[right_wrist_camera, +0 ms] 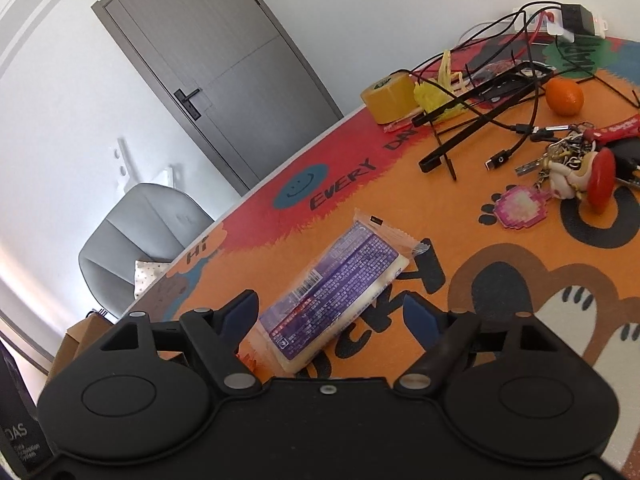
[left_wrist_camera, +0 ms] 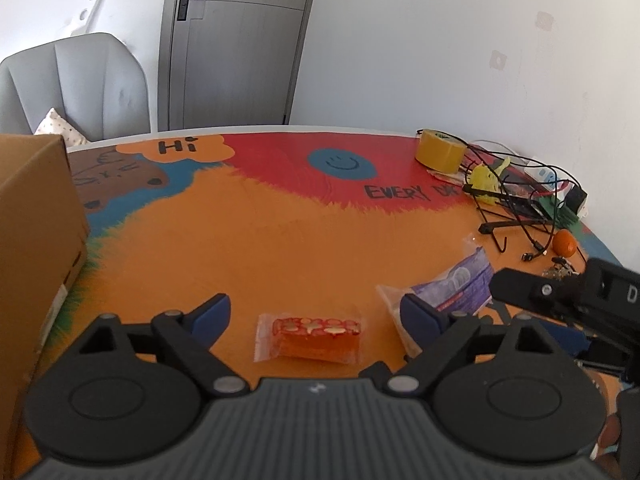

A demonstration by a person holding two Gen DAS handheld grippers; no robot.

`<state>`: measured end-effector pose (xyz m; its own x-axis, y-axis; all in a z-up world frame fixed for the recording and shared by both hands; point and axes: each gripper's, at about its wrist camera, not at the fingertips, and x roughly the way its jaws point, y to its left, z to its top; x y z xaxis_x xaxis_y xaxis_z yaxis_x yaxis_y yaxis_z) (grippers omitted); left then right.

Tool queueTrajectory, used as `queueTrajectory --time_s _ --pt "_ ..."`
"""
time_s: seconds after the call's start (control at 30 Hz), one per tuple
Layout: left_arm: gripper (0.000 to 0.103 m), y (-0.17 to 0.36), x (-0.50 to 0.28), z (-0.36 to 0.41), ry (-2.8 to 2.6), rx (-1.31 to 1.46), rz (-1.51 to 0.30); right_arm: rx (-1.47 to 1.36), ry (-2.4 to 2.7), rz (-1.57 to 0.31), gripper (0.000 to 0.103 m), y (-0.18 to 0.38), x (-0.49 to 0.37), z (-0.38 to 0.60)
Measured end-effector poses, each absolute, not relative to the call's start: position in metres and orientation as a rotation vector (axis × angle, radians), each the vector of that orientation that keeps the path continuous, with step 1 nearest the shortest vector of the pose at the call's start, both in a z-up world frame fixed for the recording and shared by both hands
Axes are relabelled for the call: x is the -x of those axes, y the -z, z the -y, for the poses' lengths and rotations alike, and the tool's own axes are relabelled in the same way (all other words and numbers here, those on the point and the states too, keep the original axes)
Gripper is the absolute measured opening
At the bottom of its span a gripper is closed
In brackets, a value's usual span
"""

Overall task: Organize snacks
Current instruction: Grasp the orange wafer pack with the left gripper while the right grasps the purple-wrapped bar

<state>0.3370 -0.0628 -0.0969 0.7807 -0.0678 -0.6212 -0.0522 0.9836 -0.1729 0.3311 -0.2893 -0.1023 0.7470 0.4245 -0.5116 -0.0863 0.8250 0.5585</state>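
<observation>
An orange snack bar in a clear wrapper (left_wrist_camera: pixel 308 338) lies flat on the colourful table mat (left_wrist_camera: pixel 260 232), between the blue pads of my left gripper (left_wrist_camera: pixel 316 314). That gripper is open and neither pad touches the wrapper. A purple-and-white snack packet (right_wrist_camera: pixel 336 288) lies slantwise between the fingers of my right gripper (right_wrist_camera: pixel 330 312), which is also open. Its left pad (right_wrist_camera: pixel 240 314) is close to the packet's edge and its right pad stands apart. In the left wrist view the purple packet (left_wrist_camera: pixel 460 280) lies to the right, with the right gripper's black body (left_wrist_camera: pixel 560 300) beside it.
A cardboard box (left_wrist_camera: pixel 36 220) stands at the table's left edge. At the far right lie a yellow tape roll (left_wrist_camera: pixel 440 152), tangled black cables with a stand (right_wrist_camera: pixel 480 120), an orange fruit (right_wrist_camera: pixel 564 96) and a key bunch with charms (right_wrist_camera: pixel 568 176). A grey chair (right_wrist_camera: pixel 140 240) stands beyond the table.
</observation>
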Motion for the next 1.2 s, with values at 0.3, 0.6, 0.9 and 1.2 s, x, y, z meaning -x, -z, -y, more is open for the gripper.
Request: queueTrajectory --time_s 0.3,0.6,0.9,1.2 --pt "0.074 0.115 -0.343 0.063 0.012 0.135 -0.705 -0.508 -0.295 -0.695 0.081 0.108 -0.344 0.272" --pt "0.052 0.117 -0.339 0.06 0.02 0.106 -0.675 -0.448 -0.265 -0.71 0.081 0.111 -0.351 0.252" --pt "0.049 0.108 -0.331 0.039 0.01 0.153 -0.66 -0.373 -0.231 -0.717 0.076 0.112 -0.362 0.231" --pt "0.049 0.098 -0.319 0.017 -0.025 0.193 -0.64 -0.294 -0.222 -0.743 0.041 0.11 -0.36 0.225"
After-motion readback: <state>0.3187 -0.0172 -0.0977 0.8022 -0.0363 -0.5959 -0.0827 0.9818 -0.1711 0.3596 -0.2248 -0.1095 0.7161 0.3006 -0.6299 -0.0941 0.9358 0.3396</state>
